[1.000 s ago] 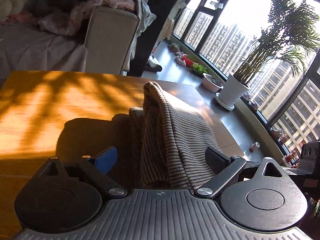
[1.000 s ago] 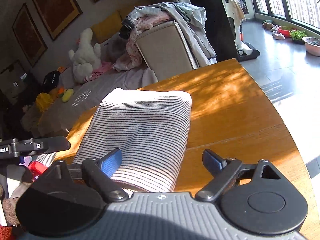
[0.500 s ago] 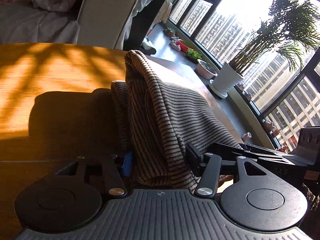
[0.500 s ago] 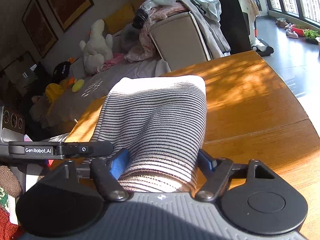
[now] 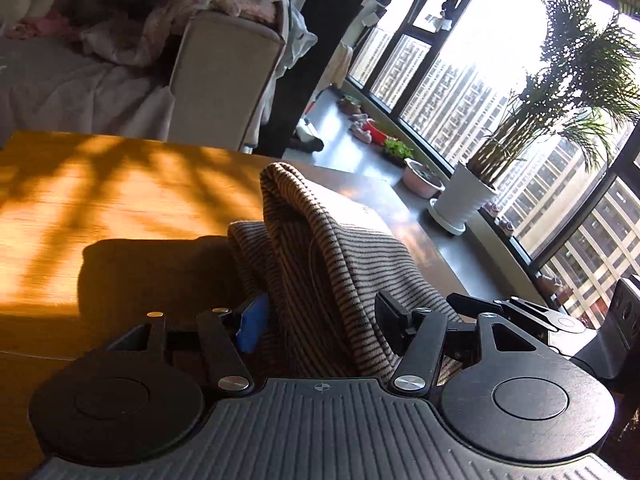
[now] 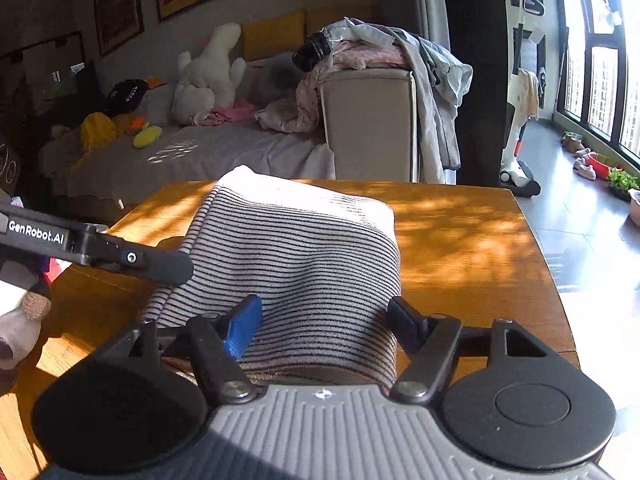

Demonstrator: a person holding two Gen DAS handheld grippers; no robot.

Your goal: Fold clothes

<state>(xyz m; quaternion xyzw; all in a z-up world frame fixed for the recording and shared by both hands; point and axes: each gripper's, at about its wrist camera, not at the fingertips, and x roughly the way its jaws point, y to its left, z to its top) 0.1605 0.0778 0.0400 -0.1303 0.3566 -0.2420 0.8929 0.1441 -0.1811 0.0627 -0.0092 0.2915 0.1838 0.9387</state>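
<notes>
striped folded garment (image 6: 304, 256) lies at the wooden table's (image 6: 472, 248) near edge, left gripper (image 5: 320, 320) and right gripper (image 6: 324, 320) both clamping its hem.

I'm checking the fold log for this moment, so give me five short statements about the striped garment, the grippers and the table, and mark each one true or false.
1. The striped knit garment lies on an orange-brown wooden table. True.
2. The right hand-held gripper has striped cloth between its fingers. True.
3. The left hand-held gripper hangs over bare wood with nothing between its fingers. False: striped cloth sits between them.
4. The garment is plain blue. False: it is pale with thin dark stripes.
5. A potted palm in a white pot stands by the window. True.
</notes>
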